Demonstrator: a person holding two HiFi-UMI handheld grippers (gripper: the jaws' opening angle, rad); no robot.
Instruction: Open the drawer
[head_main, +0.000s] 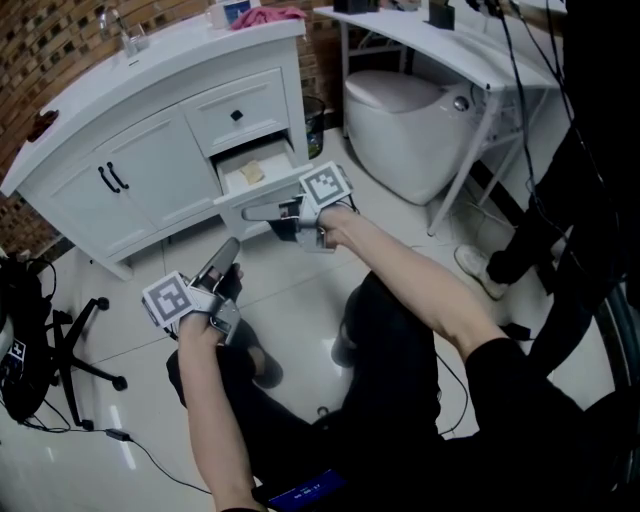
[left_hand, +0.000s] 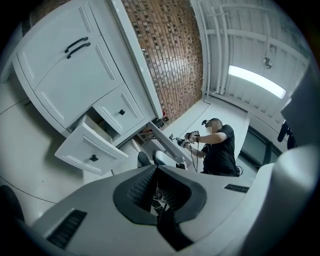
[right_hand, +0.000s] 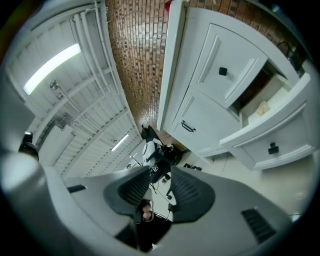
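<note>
The white vanity (head_main: 150, 150) has two drawers on its right side. The lower drawer (head_main: 262, 192) stands pulled out, with a tan block (head_main: 252, 172) lying inside; the upper drawer (head_main: 238, 112) is closed. My right gripper (head_main: 250, 212) lies level just in front of the open drawer's front panel and points left. Its jaws (right_hand: 159, 167) stand a narrow gap apart with nothing between them, and the drawer's black knob (right_hand: 272, 148) is off to their right. My left gripper (head_main: 232, 245) hovers lower and nearer, aimed at the cabinet; its fingertips (left_hand: 157, 167) meet, empty. The open drawer (left_hand: 90, 150) lies left of them.
A white toilet (head_main: 410, 130) stands right of the vanity, under a white desk (head_main: 450, 45) with cables. Someone in black (head_main: 545, 230) stands at the right. A chair base (head_main: 85, 345) and a black bag (head_main: 18, 340) sit on the tiled floor at left.
</note>
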